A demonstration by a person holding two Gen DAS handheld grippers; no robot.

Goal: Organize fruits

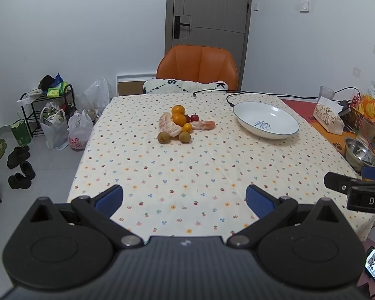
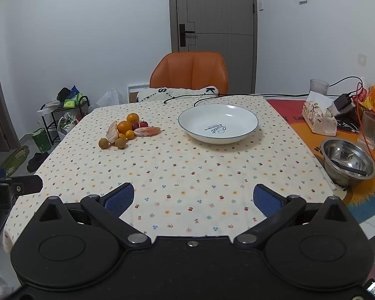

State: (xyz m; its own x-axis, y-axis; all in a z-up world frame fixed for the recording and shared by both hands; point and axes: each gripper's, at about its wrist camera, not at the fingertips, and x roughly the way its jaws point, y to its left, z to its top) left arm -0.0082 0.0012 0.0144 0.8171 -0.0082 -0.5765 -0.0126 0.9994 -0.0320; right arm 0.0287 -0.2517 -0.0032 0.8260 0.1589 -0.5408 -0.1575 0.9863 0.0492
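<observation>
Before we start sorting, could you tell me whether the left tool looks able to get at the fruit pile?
Probably yes: the left tool is open, and only bare tablecloth lies between it and the fruit pile.

I am reading "Sweet" in blue script inside the white plate [image 2: 218,125], the letters "S" and "K" on the white cushion [image 1: 185,86], "DAS" on my right gripper [image 1: 367,195], and "ER" on a plastic bag [image 1: 78,133].
</observation>
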